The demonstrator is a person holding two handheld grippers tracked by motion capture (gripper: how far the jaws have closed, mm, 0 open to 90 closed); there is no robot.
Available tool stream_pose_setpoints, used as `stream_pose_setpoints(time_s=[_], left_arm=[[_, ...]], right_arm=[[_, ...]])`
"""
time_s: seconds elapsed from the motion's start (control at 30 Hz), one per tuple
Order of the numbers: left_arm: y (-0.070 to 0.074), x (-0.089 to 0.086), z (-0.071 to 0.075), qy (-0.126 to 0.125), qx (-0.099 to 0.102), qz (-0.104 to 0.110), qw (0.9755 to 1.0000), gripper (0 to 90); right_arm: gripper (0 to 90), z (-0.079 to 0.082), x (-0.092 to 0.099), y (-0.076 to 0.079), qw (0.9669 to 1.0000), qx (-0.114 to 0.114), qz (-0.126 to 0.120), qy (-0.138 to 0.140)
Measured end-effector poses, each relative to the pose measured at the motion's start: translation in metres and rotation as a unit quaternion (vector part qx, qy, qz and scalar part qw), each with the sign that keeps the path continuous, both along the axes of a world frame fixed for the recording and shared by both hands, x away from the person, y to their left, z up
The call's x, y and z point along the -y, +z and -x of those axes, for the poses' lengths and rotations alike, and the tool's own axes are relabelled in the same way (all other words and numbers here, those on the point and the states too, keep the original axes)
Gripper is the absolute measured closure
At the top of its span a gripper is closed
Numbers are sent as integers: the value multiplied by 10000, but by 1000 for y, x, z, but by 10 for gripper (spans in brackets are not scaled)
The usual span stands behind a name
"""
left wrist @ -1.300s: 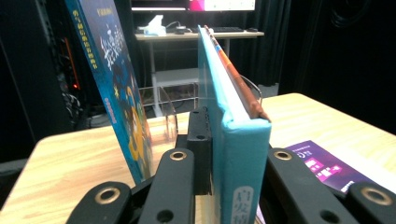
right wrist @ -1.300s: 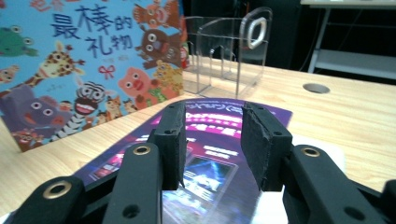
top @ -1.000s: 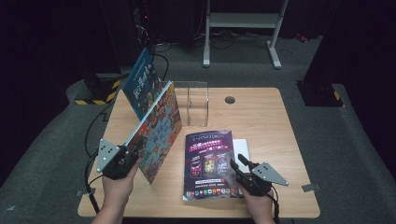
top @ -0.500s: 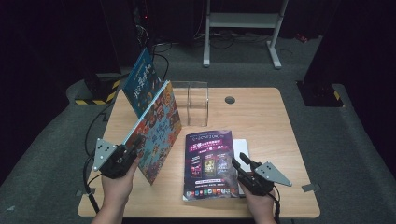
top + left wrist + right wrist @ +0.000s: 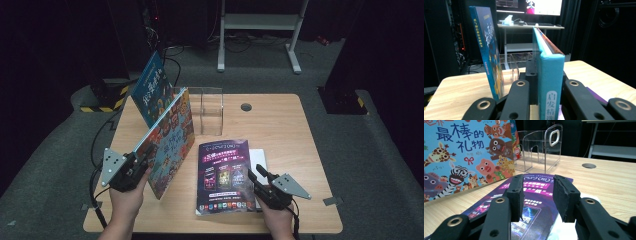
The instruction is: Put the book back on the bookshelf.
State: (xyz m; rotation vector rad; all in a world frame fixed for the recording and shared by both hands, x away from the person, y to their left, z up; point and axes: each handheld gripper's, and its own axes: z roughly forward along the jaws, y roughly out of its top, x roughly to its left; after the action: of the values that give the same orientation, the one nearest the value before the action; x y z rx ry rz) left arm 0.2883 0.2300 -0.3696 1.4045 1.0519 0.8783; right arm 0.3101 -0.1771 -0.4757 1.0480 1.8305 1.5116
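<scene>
Dark room, grey carpet floor (image 5: 350, 150), white metal shelf frame (image 5: 260, 22), black-yellow hazard tape (image 5: 107, 102)

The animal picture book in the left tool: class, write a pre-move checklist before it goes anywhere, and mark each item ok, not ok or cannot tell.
1. Left tool shut on the animal picture book at its spine end: ok.
2. Book off the table and tilted, free to move: ok.
3. Clear acrylic rack has an open slot ahead of the book: ok.
4. Blue book leaning close beside the carried one; enough gap to pass: cannot tell.
5. Right tool open and low over the purple magazine, away from the carried book's path: ok.
6. Grip firm enough for the book's weight: cannot tell.
</scene>
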Motion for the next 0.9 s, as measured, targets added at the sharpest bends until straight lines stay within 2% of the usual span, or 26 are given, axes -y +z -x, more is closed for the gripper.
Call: stream_pose_setpoints(time_s=[0.63, 0.9], left_arm=[[12, -11, 11, 306, 224, -63, 9993, 807], [11, -17, 16, 518, 298, -42, 9982, 806]], right_arm=[[608, 1, 1, 1, 10000, 39, -5, -9], [610, 1, 1, 2, 10000, 43, -31, -25]])
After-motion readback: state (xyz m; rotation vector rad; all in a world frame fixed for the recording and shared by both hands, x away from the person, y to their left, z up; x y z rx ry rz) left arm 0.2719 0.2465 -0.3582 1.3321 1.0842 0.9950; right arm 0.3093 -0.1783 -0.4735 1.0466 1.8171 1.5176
